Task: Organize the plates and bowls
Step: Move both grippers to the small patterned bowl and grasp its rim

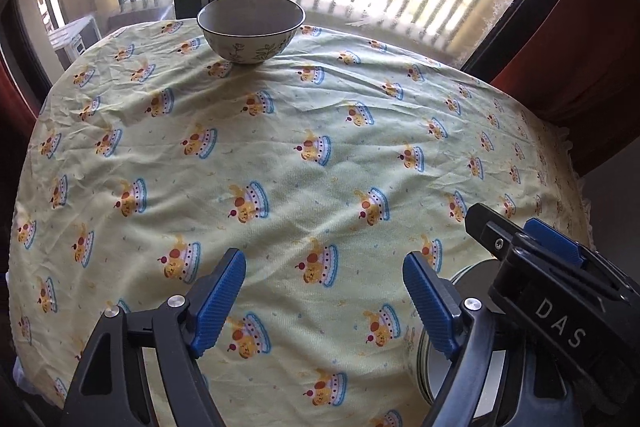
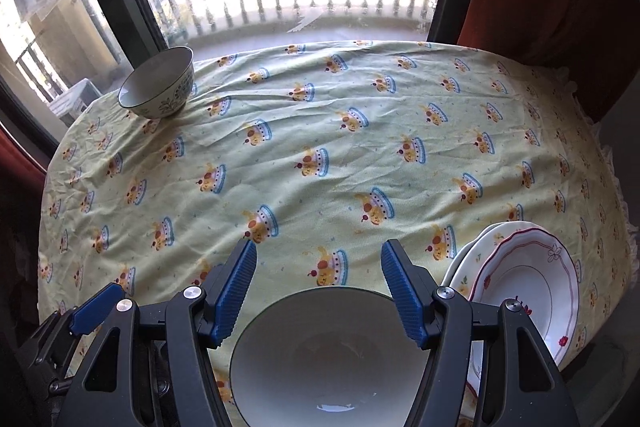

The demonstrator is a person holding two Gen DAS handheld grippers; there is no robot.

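Small glazed ceramic bowl with leaf sprigs outside (image 1: 251, 27): upright at far edge of tabletop (image 1: 304, 107), well ahead of both pairs of fingers; dead ahead of left gripper (image 1: 324, 301), far-left of right gripper (image 2: 319, 291). Left judged nearer in line. Larger white bowl (image 2: 320, 359) directly beneath right fingers; stacked flowered plates (image 2: 528, 291) just right. Both pairs apart, holding nothing.

far bowl (image 2: 157, 83): upright, empty, leaf sprigs on outer wall, dark rim, upper left of right-wrist frame, at cloth's far edge | near bowl (image 2: 324, 355): larger, white inside, dark rim, upright, empty, bottom centre | plates (image 2: 528, 287): stacked, white, scalloped red line, small flowers, lower right, just beside near bowl
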